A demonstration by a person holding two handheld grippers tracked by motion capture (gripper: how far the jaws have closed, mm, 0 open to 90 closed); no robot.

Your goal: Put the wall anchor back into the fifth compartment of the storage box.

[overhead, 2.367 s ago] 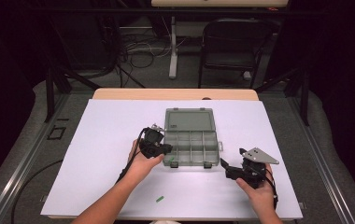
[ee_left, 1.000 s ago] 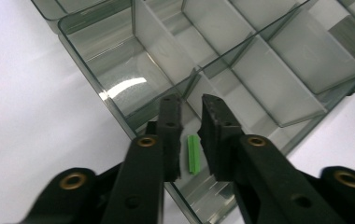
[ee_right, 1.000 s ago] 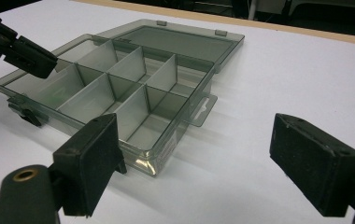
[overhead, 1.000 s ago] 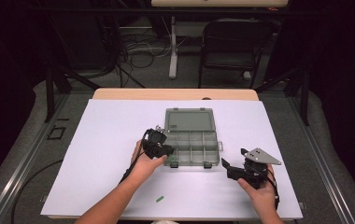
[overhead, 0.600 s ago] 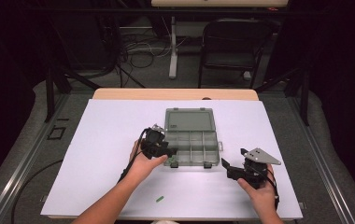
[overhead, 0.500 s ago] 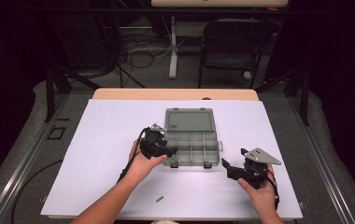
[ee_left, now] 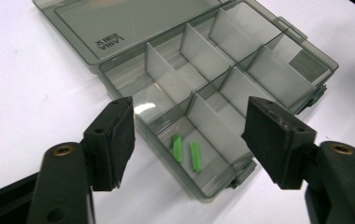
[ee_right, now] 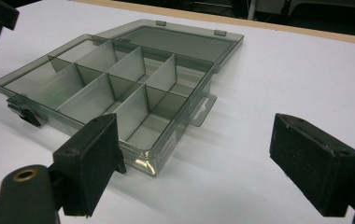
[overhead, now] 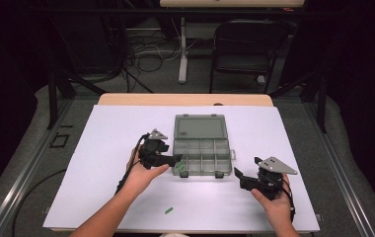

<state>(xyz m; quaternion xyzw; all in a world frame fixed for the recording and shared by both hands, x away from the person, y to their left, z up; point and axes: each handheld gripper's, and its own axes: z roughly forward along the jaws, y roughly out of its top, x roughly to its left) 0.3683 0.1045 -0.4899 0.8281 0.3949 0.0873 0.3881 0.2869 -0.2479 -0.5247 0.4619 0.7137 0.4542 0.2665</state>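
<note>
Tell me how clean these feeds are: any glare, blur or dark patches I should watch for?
High view: white table sheet evenly lit, surroundings nearly black, small things soft. Left gripper view: sharp on the two green pieces in the translucent grey compartment box, with a small glare spot on its floor; near black jaws slightly blurred. Right gripper view: box fairly crisp, glare along its near wall, jaws out of focus.

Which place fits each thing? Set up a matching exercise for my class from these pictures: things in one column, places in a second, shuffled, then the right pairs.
Things:
1. two green pieces
2. lone green piece
3. left gripper
4. right gripper

Places:
A. loose on the table, near its front edge
B. at the box's left front corner
C. in a front corner compartment
D. right of the box, clear of it

Pairs: 1-C, 2-A, 3-B, 4-D
</note>
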